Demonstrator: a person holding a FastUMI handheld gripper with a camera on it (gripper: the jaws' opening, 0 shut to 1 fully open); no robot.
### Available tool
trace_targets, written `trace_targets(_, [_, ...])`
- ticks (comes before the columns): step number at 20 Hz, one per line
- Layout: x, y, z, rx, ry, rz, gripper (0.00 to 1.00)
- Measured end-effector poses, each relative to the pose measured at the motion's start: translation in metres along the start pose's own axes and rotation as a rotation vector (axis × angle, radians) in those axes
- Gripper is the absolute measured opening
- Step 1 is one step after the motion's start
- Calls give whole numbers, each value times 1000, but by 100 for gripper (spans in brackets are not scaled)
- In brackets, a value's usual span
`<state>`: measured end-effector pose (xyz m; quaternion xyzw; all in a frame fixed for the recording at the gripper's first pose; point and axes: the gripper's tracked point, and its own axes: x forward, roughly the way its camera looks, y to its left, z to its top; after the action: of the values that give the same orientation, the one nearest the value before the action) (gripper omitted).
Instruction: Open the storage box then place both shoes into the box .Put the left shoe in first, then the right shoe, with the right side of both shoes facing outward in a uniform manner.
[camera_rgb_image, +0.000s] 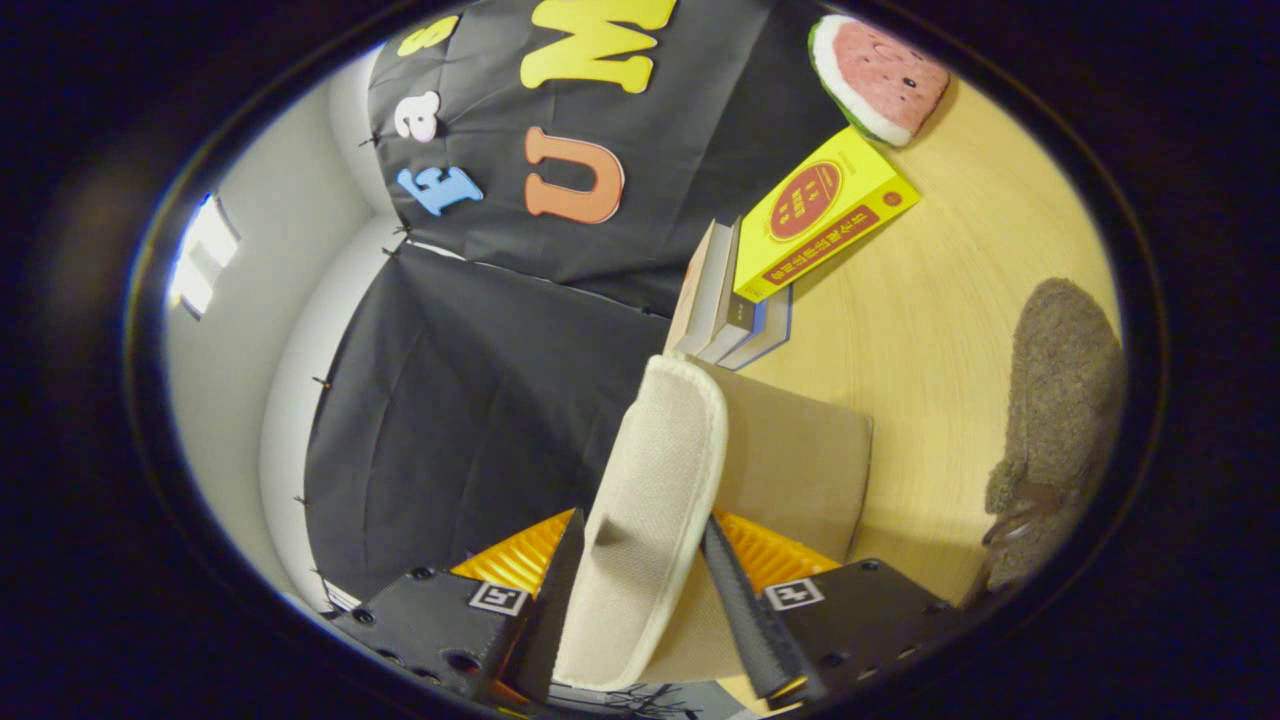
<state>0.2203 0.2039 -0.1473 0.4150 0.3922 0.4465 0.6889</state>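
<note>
- gripper (640, 590) clamped on the box lid (650, 500), a cream fabric flap held edge-on between both fingers (740, 600).
- storage box (800, 470), tan, just behind the lid on the wooden table (930, 330).
- brown fuzzy shoe (1060, 420) right of the box, apart from it.
- beyond the box: stacked books (730, 310), yellow book (820, 215), watermelon plush (878, 78).

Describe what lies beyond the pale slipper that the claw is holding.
The claw grips the pale slipper by both fingers. Beyond it stands a tan panel, then leaning books on the wooden table. The slipper hides the panel's near part.
</note>
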Motion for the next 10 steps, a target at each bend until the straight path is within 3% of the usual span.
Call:
trace_targets(4, [-8, 0, 6, -47, -10, -41, 53])
trace_targets(6, [-14, 4, 7, -52, -8, -58, 28])
trace_targets(8, [-15, 17, 4, -67, -18, -51, 23])
trace_targets(10, [-16, 25, 11, -115, -31, -93, 8])
